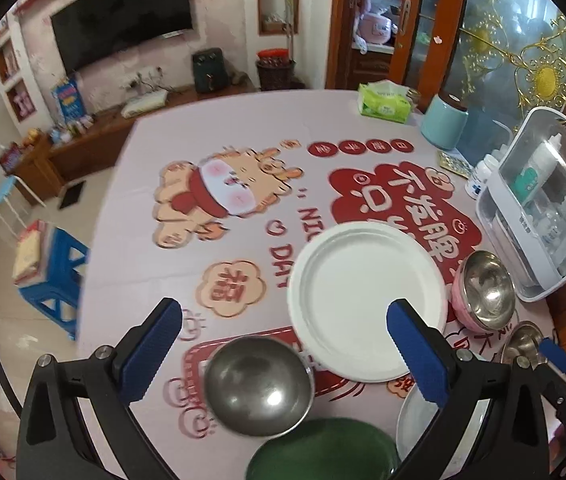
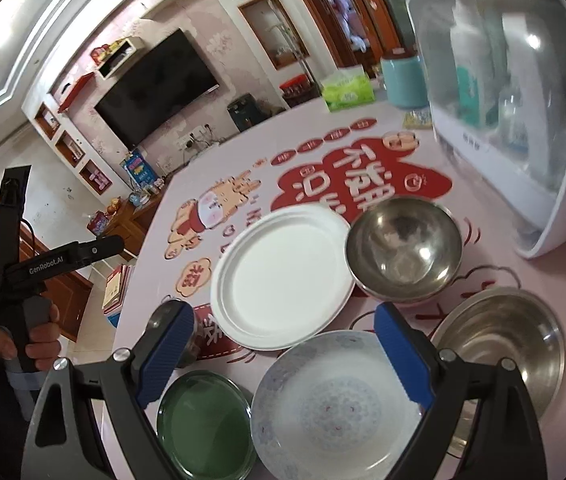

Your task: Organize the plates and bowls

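Plates and bowls lie crowded on the surface under both wide-open, empty grippers: below the left gripper (image 1: 283,354) a steel bowl (image 1: 258,386) sits between its fingers, a green dish (image 1: 323,450) nearer the camera, the white plate (image 1: 367,300) just ahead-right. Under the right gripper (image 2: 285,354), left to right: green dish (image 2: 205,424), patterned bowl (image 2: 335,404), another steel bowl (image 2: 499,352) beyond its right finger. Risk, as I judge it: pieces touch or overlap, so a descending finger could clip a neighbour's rim, tip it, or slip off smooth steel.
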Available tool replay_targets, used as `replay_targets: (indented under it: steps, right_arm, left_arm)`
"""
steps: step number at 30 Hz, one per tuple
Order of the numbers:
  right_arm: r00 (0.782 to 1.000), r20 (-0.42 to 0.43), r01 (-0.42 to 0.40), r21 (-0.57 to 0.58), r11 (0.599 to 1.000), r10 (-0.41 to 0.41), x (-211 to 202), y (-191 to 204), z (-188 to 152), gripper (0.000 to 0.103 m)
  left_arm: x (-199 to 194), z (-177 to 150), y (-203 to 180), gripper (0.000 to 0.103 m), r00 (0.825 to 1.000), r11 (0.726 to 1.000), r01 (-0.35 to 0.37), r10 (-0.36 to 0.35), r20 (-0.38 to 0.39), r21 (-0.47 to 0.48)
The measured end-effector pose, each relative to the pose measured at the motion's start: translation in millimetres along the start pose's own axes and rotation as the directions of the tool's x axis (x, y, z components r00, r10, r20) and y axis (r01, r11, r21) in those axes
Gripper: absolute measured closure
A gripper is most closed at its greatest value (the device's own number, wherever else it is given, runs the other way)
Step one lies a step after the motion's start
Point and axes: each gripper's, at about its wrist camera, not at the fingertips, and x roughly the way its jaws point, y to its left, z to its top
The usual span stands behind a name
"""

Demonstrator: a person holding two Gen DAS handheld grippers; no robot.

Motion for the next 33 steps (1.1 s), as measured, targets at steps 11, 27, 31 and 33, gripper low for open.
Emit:
replay_targets:
  steps: [11,27,31,33]
  right_arm:
    - [0.997,-0.081,0.005,0.048,0.999,-0.002,53.9,-16.4,-7.5,0.011]
    - [0.981,-0.154,0.115,-0.049,0.992,-0.121,108.1,-22.6,-12.9,0.019]
    - [0.976,-0.171,0.125,-0.085,0.989,-0.138,118.0,-21.2,-14.2,0.022]
    - [0.971,-0.184,0.138,-0.094,0.986,-0.154,122.9,-21.8,-14.5,0.024]
  left_arm:
    - [78.9,-16.3,-14.5,0.002,0.995,0.989,0.084,-0.077,-0.056,0.119]
    - [159.7,-18.5,-9.2,0.020,0.978,0.998,0.052,-0.048,-0.201,0.017]
    - [171.2,-21.2,-8.5,0.027,0.968,0.999,0.034,-0.033,-0.250,-0.003]
    - [176.1,-22.4,-8.9,0.027,0.964,1.000,0.023,-0.025,-0.265,-0.008]
